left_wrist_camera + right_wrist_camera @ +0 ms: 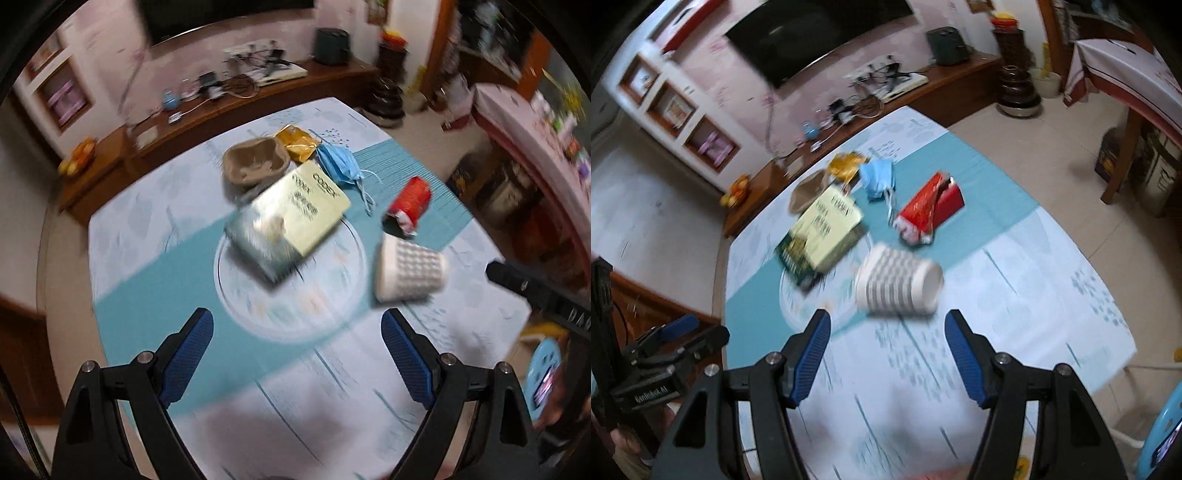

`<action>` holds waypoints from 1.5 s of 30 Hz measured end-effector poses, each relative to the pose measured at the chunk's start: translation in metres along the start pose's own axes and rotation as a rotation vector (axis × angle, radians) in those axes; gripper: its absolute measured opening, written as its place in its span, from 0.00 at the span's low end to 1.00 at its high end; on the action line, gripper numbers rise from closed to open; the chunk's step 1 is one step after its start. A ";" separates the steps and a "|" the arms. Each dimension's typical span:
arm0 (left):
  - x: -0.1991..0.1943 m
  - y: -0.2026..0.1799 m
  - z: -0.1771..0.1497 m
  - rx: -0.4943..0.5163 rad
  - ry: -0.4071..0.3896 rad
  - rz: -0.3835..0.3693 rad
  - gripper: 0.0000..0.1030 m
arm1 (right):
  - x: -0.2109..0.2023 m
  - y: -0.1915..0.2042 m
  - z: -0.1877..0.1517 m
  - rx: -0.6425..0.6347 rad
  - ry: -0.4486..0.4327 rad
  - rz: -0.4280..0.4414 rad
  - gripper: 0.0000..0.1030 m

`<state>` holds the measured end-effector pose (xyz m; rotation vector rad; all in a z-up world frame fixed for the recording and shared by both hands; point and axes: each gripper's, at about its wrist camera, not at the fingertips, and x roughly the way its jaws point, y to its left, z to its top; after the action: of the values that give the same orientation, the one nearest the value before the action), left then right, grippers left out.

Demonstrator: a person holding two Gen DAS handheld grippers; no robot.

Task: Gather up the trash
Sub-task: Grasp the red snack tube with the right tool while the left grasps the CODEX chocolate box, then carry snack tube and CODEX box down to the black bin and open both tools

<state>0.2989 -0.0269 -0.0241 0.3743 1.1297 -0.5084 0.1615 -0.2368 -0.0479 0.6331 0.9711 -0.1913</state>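
Hovering spread and empty, both grippers, left (297,332) and right (887,332), face blurred trash; only the right view shows the paper cup's (899,284) base, probably white

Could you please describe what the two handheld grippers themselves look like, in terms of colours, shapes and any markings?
Both the left gripper and the right gripper have matte black angular frames with triangular cut-outs and round silver pivot bolts. Their jaws carry blue ribbed pads. In the right wrist view, the left gripper's black body shows white lettering, too blurred to read with certainty. A thin black cable runs beside the left gripper.
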 end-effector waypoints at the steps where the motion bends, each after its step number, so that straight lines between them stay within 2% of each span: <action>1: 0.013 0.002 0.013 0.038 0.017 -0.004 0.89 | 0.010 0.002 0.010 0.018 -0.005 -0.016 0.63; 5: 0.064 0.006 0.051 0.160 0.098 -0.037 0.89 | 0.046 0.006 0.040 0.064 -0.008 -0.075 0.63; 7: 0.081 0.003 0.062 0.215 0.125 -0.039 0.99 | 0.064 0.004 0.055 0.096 0.001 -0.101 0.64; 12: 0.122 0.001 0.085 0.282 0.187 -0.049 0.99 | 0.099 -0.005 0.083 0.183 -0.005 -0.159 0.73; 18: 0.154 -0.009 0.093 0.384 0.222 -0.012 0.99 | 0.138 -0.025 0.098 0.303 0.021 -0.216 0.73; 26: 0.185 -0.022 0.091 0.429 0.259 0.038 0.99 | 0.173 -0.034 0.095 0.318 0.079 -0.293 0.73; 28: 0.190 -0.024 0.088 0.438 0.254 0.063 1.00 | 0.174 -0.031 0.094 0.293 0.069 -0.308 0.74; 31: 0.194 -0.027 0.085 0.447 0.255 0.098 1.00 | 0.174 -0.026 0.091 0.258 0.071 -0.332 0.68; 33: 0.195 -0.028 0.084 0.440 0.257 0.116 1.00 | 0.171 -0.025 0.090 0.250 0.069 -0.335 0.49; 36: 0.195 -0.029 0.082 0.434 0.250 0.127 0.99 | 0.167 -0.028 0.085 0.266 0.075 -0.314 0.46; 45: 0.166 -0.028 0.067 0.380 0.215 0.070 0.97 | 0.136 -0.031 0.067 0.293 0.031 -0.214 0.44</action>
<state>0.3889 -0.1179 -0.1524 0.8115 1.2213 -0.6333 0.2730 -0.2840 -0.1448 0.8014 1.0499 -0.5216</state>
